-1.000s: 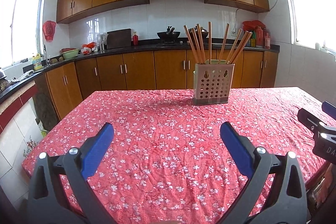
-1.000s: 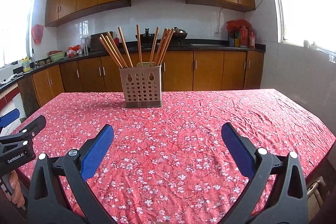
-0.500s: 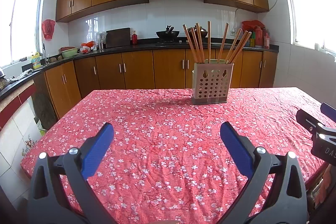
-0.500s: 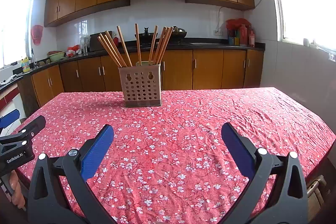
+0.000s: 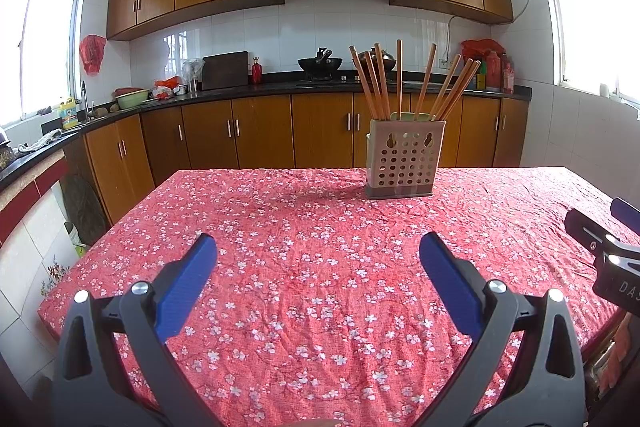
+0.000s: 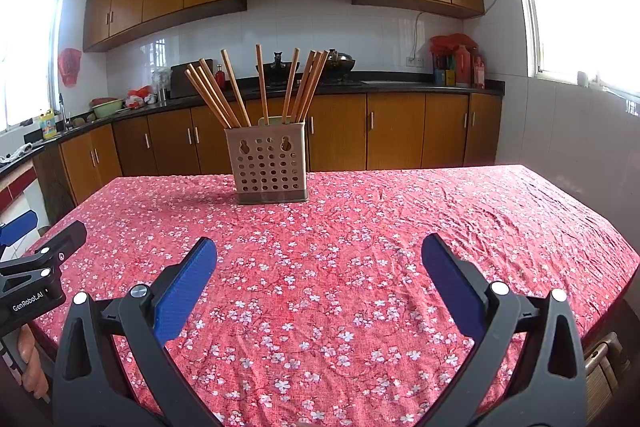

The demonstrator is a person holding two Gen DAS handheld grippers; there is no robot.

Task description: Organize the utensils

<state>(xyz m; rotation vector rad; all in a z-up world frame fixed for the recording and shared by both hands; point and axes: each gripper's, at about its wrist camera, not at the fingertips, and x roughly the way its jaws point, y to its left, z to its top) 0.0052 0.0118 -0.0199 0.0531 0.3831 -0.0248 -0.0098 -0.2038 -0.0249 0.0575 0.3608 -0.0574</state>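
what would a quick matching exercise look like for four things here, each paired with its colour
Things:
1. holder
2. chopsticks
3. tablecloth
4. pads of the right hand-held gripper

Colours:
a. red with white flowers
b. blue
c. beige
d. light brown wood

Pairs: 1-c, 2-d, 3-a, 4-b

Tabletop [image 5: 280,307] covered by wrinkled red cloth with small white blossom print, draped over the edges. One item on it: beige perforated utensil holder [image 5: 404,163] standing upright toward the far side, resting on a darker base, wooden chopsticks [image 5: 400,83] fanned out inside.
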